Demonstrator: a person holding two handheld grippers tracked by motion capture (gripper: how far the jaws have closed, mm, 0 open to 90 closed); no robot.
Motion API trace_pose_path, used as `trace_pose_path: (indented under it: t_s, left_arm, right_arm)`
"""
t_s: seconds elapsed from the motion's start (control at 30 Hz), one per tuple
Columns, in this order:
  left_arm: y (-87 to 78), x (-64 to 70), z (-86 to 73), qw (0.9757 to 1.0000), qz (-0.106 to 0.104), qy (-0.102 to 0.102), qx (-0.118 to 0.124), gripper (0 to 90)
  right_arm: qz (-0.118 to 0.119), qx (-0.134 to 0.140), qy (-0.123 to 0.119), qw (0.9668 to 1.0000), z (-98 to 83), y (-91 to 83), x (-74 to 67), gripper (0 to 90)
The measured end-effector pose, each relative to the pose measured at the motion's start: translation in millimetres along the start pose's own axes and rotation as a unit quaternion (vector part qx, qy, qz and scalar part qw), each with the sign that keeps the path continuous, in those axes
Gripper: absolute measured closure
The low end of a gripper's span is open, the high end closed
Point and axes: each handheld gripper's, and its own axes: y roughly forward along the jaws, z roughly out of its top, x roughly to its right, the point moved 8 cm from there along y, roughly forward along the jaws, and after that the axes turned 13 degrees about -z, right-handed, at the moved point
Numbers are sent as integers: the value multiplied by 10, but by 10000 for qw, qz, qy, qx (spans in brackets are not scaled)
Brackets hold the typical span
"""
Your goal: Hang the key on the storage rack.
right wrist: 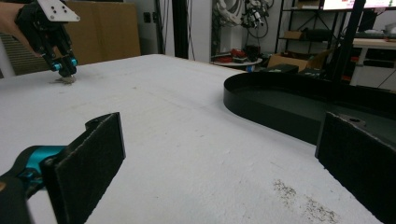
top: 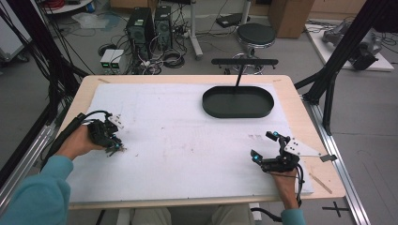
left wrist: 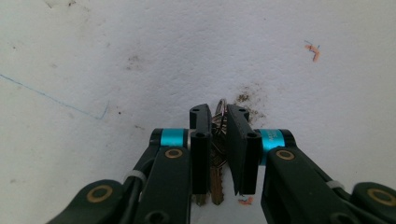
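Note:
A bunch of keys [left wrist: 217, 154] on a metal ring lies on the white mat [top: 178, 140] at the table's left side, seen small in the high view as keys [top: 116, 149]. My left gripper [left wrist: 218, 116] points down at the mat and is shut on the keys, which sit between its two black pads. From the right gripper view that left gripper [right wrist: 65, 67] touches the mat far off. My right gripper [top: 264, 146] rests low at the table's right front, open wide with nothing between its pads [right wrist: 88, 168].
A black oval tray [top: 238, 101] stands at the back right of the mat, its wall [right wrist: 280, 109] close ahead of the right gripper. The mat has dirt smudges [left wrist: 245, 98]. Computers, cables and a stool stand on the floor beyond the table.

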Motion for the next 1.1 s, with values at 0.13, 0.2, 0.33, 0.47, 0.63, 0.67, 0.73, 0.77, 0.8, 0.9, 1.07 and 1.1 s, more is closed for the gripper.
trace_pose_path:
  t_s: [0.13, 0.2, 0.33, 0.47, 0.63, 0.67, 0.73, 0.77, 0.8, 0.9, 1.07, 1.1]
  left_arm:
    - [-7, -9, -10, 9999, -11, 88, -127, 830]
    - [-3, -3, -5, 9999, -36, 73, -80, 847]
    - [0, -5, -4, 10000, -36, 26, -62, 864]
    - [2, -4, -3, 10000, -62, 31, -36, 870]
    - [2, -3, -2, 10000, -67, 20, -26, 879]
    - [3, 0, 0, 10000, -64, -15, -18, 880]
    - [2, -3, -1, 10000, -76, -15, -23, 881]
    - [2, -3, -1, 10000, -78, -14, -22, 882]
    - [2, -3, -1, 10000, -76, -13, -18, 882]
    - [3, 1, -1, 10000, -74, -17, -21, 883]
    - [-14, -9, -7, 10000, -25, 6, -51, 884]
    - [-27, -18, -9, 10000, -3, 39, -62, 884]
  right_arm:
    - [7, 5, -7, 10000, 0, 1, -2, 7]
    - [0, -2, 1, 10000, 0, 0, -2, 7]
    - [1, -2, 4, 10000, 0, 0, -2, 7]
    - [0, -1, 0, 10000, 0, 0, -2, 6]
    - [-3, 5, -16, 10000, 0, 2, -2, 7]
    - [-4, 5, -17, 10000, 0, 2, -1, 7]
    - [-4, 6, -18, 10000, 0, 2, -1, 7]
    - [-5, 6, -15, 10000, 0, 2, -1, 7]
    - [-5, 6, -15, 10000, 0, 2, -1, 7]
    - [-5, 1, -21, 10000, 0, 1, -2, 7]
    - [-7, -1, -6, 10000, 0, 1, -1, 7]
    - [-6, -3, -1, 10000, 0, 0, -2, 6]
